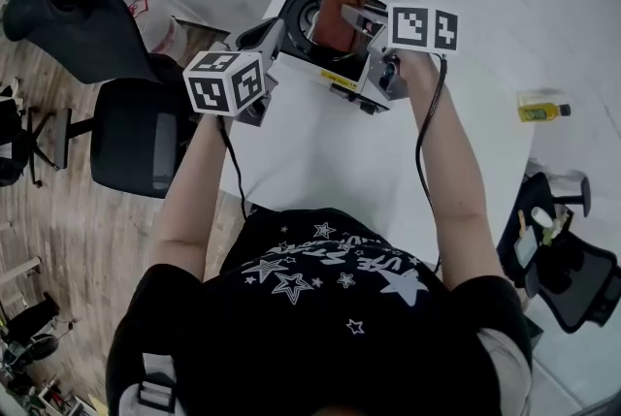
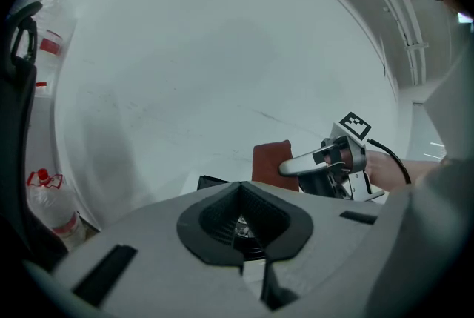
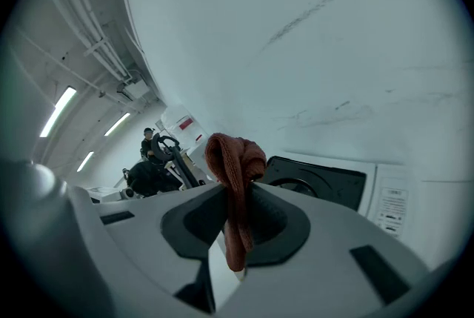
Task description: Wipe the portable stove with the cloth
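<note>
Rust-red cloth (image 3: 235, 161) hangs pinched in the right claw (image 3: 235, 216) over the portable stove (image 1: 303, 7), which sits by the white worktop's (image 1: 320, 162) left edge; bare surface lies open toward the person and rightward to a small yellow bottle (image 1: 541, 111). The left claw (image 2: 243, 224), its 2 jaws pressed together on nothing, hovers at the stove's left corner, with black chairs (image 1: 136, 138) off that edge. Cloth and claws hide much of the burner, and the panel label is unreadable.

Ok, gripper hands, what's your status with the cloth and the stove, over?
Right gripper shut on cloth, held over the stove. Left gripper shut, empty, at stove's left edge. Nothing seen in the way.
</note>
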### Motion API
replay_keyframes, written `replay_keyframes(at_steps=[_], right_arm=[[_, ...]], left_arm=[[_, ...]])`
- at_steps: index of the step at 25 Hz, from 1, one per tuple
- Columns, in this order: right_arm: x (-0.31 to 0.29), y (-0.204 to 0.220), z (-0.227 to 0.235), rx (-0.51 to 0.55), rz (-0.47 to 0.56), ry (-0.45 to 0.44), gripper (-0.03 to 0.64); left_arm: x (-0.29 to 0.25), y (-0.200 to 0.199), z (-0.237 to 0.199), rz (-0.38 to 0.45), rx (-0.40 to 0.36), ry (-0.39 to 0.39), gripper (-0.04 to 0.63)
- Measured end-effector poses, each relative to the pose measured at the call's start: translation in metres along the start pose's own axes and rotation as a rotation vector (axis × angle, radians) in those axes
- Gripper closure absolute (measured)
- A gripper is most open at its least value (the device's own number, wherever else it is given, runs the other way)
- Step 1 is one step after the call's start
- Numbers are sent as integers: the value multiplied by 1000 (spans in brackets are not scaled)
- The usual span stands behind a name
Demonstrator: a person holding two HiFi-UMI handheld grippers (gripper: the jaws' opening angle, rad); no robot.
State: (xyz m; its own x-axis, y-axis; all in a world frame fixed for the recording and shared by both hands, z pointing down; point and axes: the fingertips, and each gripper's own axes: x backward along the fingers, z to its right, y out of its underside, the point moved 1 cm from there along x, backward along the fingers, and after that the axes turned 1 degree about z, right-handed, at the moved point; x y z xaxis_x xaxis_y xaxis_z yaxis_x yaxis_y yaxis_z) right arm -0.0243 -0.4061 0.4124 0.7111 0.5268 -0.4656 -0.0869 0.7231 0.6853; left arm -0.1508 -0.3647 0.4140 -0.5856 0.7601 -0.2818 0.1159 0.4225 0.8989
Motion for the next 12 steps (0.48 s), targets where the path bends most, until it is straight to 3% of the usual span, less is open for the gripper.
replay_keyframes(at_steps=[12], right_arm=[[-119,-11,-49,-59,-32,-78,554]], left_arm=[[10,0,-73,-19,24,-61,589]])
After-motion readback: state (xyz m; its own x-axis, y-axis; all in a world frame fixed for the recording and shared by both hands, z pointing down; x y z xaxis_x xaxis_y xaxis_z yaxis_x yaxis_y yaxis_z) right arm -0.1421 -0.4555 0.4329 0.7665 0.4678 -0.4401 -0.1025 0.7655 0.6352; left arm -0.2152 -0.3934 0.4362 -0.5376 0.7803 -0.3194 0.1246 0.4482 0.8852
